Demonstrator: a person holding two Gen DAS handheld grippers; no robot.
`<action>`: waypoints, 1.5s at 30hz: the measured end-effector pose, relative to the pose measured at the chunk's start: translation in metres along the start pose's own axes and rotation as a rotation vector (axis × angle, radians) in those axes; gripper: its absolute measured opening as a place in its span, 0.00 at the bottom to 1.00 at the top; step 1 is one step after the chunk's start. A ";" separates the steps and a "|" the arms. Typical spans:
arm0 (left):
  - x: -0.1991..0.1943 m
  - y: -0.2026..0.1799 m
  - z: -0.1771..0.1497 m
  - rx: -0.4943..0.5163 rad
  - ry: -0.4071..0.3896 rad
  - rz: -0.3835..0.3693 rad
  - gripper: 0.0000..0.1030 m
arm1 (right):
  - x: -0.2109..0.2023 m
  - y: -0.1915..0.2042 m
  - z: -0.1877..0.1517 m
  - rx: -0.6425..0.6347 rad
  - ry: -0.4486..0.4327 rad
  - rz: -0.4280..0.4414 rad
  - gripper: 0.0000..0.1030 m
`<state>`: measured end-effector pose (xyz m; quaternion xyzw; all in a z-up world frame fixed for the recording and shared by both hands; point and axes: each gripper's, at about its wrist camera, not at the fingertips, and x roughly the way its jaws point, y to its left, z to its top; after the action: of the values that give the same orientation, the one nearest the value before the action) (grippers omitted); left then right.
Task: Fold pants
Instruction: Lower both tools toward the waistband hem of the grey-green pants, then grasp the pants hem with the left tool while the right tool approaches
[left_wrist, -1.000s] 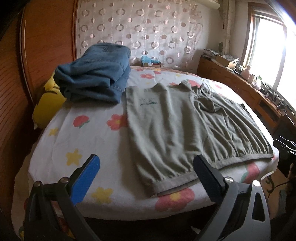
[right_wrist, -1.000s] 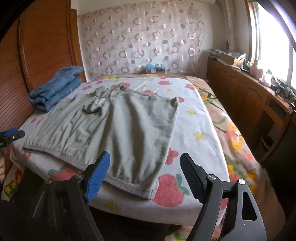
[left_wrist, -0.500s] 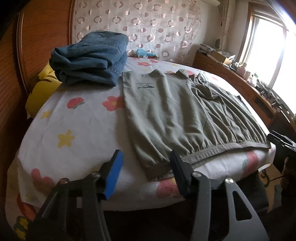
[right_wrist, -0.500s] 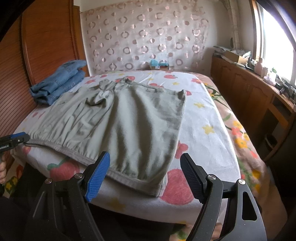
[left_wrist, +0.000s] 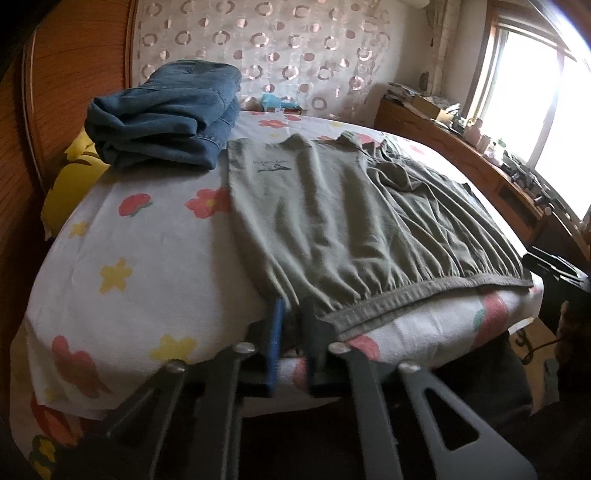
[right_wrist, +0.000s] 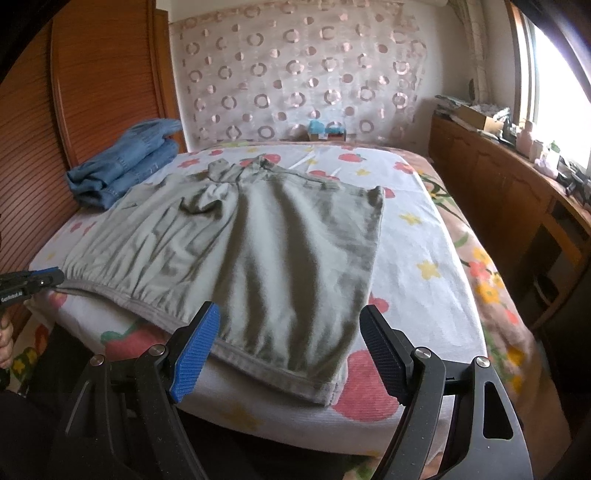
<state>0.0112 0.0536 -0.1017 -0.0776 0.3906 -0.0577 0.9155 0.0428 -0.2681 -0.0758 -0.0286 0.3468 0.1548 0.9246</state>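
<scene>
Grey-green pants (left_wrist: 354, 221) lie spread flat on the flowered bed (left_wrist: 147, 258), elastic waistband along the near edge. My left gripper (left_wrist: 291, 317) is shut on the waistband's left corner at the bed edge. In the right wrist view the pants (right_wrist: 266, 243) lie ahead; my right gripper (right_wrist: 288, 350) is open, its jaws wide on either side of the waistband's right corner without touching it. The left gripper (right_wrist: 40, 280) shows at the far left, on the other waistband corner.
Folded blue jeans (left_wrist: 166, 114) sit at the far left of the bed, also in the right wrist view (right_wrist: 125, 166). A yellow pillow (left_wrist: 70, 184) lies beside them. A wooden sideboard (right_wrist: 517, 192) with clutter runs along the right under the window.
My left gripper moved forward to the waistband's left corner and closed on it. My right gripper came a little closer to the right corner and stayed open.
</scene>
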 end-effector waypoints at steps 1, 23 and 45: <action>-0.001 0.000 0.002 -0.006 -0.002 -0.009 0.02 | 0.000 0.000 0.000 0.000 0.001 0.002 0.78; 0.000 -0.105 0.082 0.159 -0.056 -0.266 0.01 | -0.004 -0.006 0.003 -0.003 -0.036 0.022 0.45; 0.015 -0.120 0.087 0.212 -0.038 -0.179 0.36 | -0.007 -0.001 0.015 0.013 -0.063 0.075 0.44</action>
<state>0.0790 -0.0579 -0.0309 -0.0163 0.3563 -0.1787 0.9170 0.0474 -0.2681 -0.0594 -0.0045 0.3194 0.1878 0.9288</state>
